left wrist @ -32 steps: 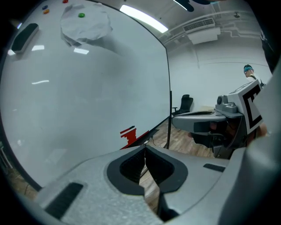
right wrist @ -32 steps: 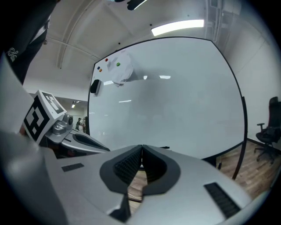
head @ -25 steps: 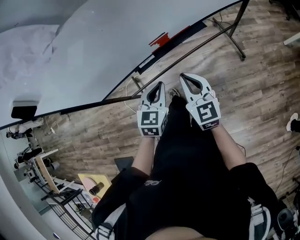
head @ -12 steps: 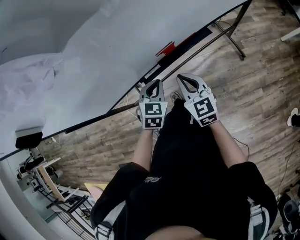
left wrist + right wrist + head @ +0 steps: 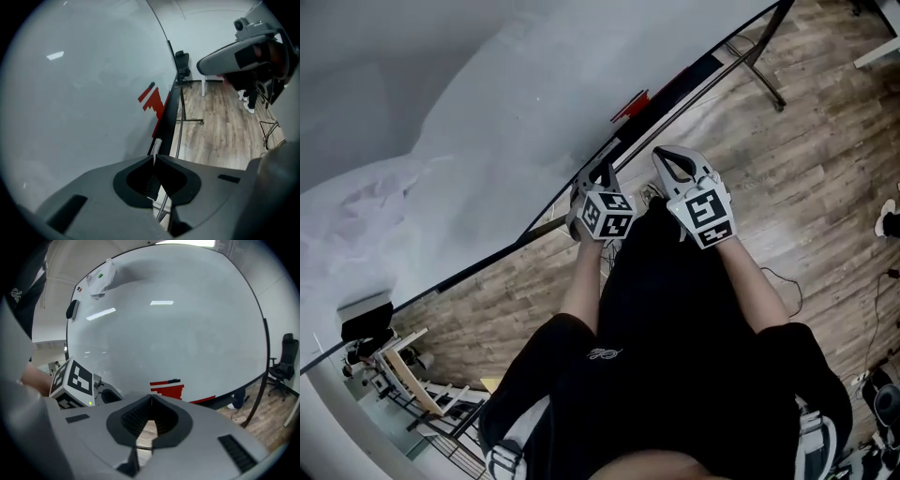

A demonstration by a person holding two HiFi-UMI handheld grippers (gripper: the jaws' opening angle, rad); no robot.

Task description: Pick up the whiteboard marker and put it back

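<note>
Nothing you can read, script logo (image 5: 600, 353) on your shorts (image 5: 675, 403) too small, cubes on left gripper (image 5: 598, 174) and right gripper (image 5: 662, 156) only square patterns.

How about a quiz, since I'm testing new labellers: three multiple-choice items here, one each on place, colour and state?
1. Where does the whiteboard marker lie? A on the tray under the whiteboard B gripped in the left tongs C gripped in the right tongs
2. What colour is the stepped shape at the whiteboard's lower edge? A green B red C yellow
3. How do the right tongs stand? A wide open B shut on the marker C shut, empty
Key: A, it lies along the tray beyond the left tongs' tips; B, red in both gripper views; C, tips meet, nothing between.
</note>
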